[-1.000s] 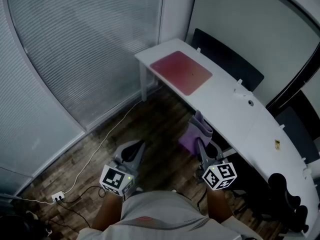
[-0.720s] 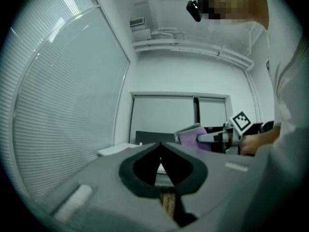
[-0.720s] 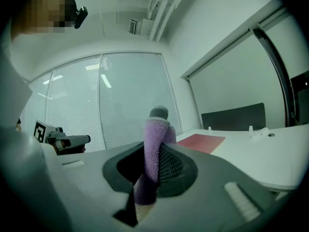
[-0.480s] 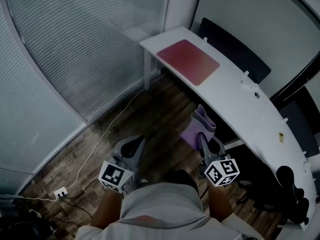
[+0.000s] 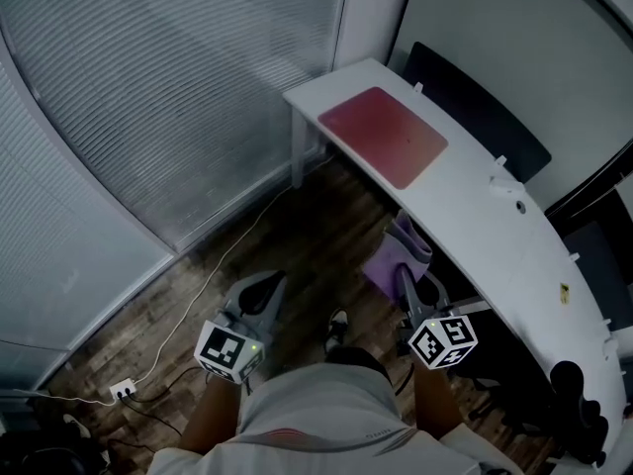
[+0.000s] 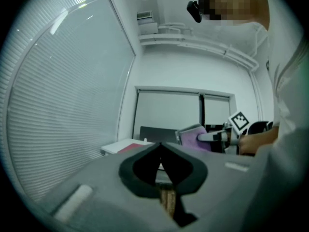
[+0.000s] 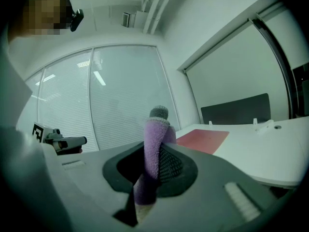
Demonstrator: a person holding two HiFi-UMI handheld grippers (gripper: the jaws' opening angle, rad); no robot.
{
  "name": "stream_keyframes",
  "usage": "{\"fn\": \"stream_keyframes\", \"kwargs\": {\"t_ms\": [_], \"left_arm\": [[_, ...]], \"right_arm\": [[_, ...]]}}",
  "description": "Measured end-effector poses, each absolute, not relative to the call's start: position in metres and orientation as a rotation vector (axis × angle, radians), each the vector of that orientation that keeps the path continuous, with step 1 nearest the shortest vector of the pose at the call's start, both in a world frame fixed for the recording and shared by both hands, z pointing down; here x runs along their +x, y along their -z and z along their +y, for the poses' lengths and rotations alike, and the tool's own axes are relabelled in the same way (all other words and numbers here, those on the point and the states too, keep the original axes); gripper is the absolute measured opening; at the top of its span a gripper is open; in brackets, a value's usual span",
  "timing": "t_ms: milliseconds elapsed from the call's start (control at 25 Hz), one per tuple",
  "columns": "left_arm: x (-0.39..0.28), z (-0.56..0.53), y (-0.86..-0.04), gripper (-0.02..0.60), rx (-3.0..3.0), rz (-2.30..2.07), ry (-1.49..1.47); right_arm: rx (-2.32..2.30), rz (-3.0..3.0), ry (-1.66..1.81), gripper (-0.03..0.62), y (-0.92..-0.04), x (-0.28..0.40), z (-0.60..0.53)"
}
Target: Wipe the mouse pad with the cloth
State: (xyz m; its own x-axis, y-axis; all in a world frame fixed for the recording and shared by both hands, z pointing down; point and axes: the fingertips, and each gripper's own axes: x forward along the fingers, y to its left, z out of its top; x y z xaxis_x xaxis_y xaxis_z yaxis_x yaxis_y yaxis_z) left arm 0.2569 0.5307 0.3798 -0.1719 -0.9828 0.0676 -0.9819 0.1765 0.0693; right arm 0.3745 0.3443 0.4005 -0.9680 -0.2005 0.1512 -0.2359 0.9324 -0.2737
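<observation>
Both grippers hang low over the wood floor (image 5: 307, 240), short of the white desk (image 5: 475, 221). My right gripper (image 7: 153, 154) is clenched on the purple cloth (image 7: 155, 139), which stands upright between its jaws, the top fold grey. My left gripper (image 6: 160, 148) is pinched closed with nothing in it.

In the head view the left gripper sits at 7 o'clock and the right at 5 o'clock, its cloth just beside the desk's near edge. The red pad (image 5: 383, 136) lies flat near the desk's far end, at 1 o'clock, well apart from the cloth. Window blinds (image 5: 148, 97) fill the frame from 9 to 12 o'clock.
</observation>
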Motion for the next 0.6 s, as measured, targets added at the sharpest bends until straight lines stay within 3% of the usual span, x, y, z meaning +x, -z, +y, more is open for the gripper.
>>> {"fn": "stream_keyframes", "kwargs": {"t_ms": [600], "left_arm": [[0.162, 0.327, -0.366, 0.002, 1.886, -2.391, -0.023]], "right_arm": [[0.237, -2.975, -0.532, 0.049, -0.401, 0.268, 0.138]]}}
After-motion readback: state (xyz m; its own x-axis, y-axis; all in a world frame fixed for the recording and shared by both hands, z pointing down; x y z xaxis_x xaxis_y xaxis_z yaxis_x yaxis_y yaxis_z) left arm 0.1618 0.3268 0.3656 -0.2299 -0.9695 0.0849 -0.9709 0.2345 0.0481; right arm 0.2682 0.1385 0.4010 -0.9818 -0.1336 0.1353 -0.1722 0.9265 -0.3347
